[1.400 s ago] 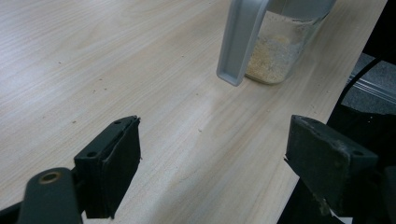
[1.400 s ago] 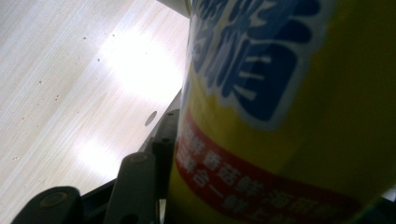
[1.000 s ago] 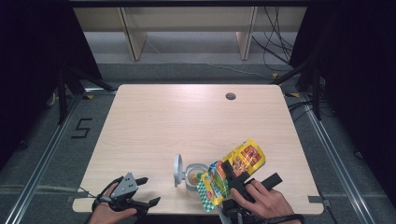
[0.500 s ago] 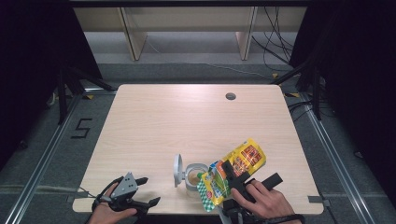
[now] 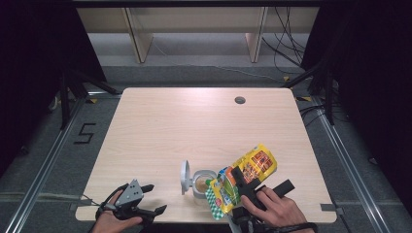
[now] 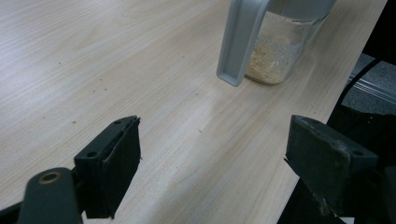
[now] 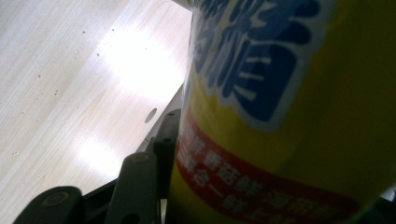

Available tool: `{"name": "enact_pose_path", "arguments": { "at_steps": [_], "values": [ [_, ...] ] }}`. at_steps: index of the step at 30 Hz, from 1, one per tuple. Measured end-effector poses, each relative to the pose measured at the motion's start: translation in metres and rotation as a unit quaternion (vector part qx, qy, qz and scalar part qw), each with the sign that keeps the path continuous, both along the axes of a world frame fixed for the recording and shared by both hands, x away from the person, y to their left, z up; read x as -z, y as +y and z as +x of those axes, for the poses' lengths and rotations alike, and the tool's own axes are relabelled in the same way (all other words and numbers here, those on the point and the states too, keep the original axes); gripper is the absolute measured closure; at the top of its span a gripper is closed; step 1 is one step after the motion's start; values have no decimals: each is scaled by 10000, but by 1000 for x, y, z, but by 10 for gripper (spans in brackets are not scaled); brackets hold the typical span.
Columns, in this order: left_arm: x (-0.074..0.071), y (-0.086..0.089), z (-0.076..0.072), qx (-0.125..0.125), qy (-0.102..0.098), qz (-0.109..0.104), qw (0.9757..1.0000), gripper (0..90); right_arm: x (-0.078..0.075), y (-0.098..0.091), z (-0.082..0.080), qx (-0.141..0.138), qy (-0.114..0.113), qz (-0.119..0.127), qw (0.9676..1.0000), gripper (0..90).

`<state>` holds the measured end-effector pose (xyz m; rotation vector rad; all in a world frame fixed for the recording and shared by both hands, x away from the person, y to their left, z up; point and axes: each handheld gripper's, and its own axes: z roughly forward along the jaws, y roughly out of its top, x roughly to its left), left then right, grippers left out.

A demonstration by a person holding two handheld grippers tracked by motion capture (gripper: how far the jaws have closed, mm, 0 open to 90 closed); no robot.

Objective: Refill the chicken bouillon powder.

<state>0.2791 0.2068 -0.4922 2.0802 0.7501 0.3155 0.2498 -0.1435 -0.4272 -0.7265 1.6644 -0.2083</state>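
Observation:
A small clear jar (image 5: pixel 203 182) with beige granules stands near the table's front edge, its grey flip lid (image 5: pixel 185 171) swung open to the left. My right gripper (image 5: pixel 263 177) is shut on a yellow and green snack bag (image 5: pixel 250 167), which is tilted with its lower end at the jar's mouth. In the right gripper view the bag (image 7: pixel 280 93) presses against one black finger (image 7: pixel 163 140). My left gripper (image 5: pixel 155 197) rests open at the front left edge. Between its pads (image 6: pixel 114 163) lies bare wood, with the jar (image 6: pixel 275 60) and lid (image 6: pixel 240 42) farther ahead.
The light wooden table (image 5: pixel 194 126) has a round cable hole (image 5: pixel 239 100) at the back right. Wooden shelf legs and cables stand beyond the far edge. Dark floor with metal rails runs along both sides.

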Motion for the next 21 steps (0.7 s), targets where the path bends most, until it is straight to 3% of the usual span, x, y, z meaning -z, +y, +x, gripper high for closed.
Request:
{"name": "enact_pose_path", "arguments": {
  "at_steps": [1, 2, 4, 6, 8, 13, 14, 15, 16, 18, 19, 21],
  "values": [
    [0, 0, 0, 0, 0, 8, 10000, 174, 0, 0, 0, 48, 88, -33, 9999, 585],
    [0, -1, -1, -12, 13, -35, 10000, 174, 0, 0, 0, 3, -4, 1, 10000, 586],
    [0, -1, -1, -19, 21, -103, 9999, 174, 0, 0, 0, 25, 62, -4, 10000, 586],
    [0, 0, 0, 2, 0, 8, 10000, 174, 0, 0, 0, 3, -2, -5, 10000, 586],
    [0, -1, -1, -37, 3, -101, 9999, 173, -1, 1, 0, 37, 77, -44, 10000, 587],
    [0, -1, -1, -15, 22, -97, 9999, 174, 0, 1, 0, -9, -13, -43, 10000, 587],
    [0, 0, 0, 2, 0, 8, 10000, 174, 0, 1, 0, 30, 56, -89, 9999, 589],
    [0, 0, 0, 8, 0, 15, 10000, 174, 0, 1, -1, -19, -38, -115, 9999, 590],
    [1, -1, -1, -19, 27, -100, 9999, 174, 1, 1, -1, -30, -35, -109, 9999, 590],
    [0, -1, -1, -15, 13, -87, 10000, 174, 1, 2, -1, -38, -27, -118, 9999, 591],
    [0, 0, 0, -1, 3, -2, 10000, 174, 1, 2, 0, -38, -31, -112, 9999, 592],
    [1, -1, -1, -35, -2, -127, 9999, 174, 0, 1, 0, 1, 65, -127, 9999, 592]
  ]
}}
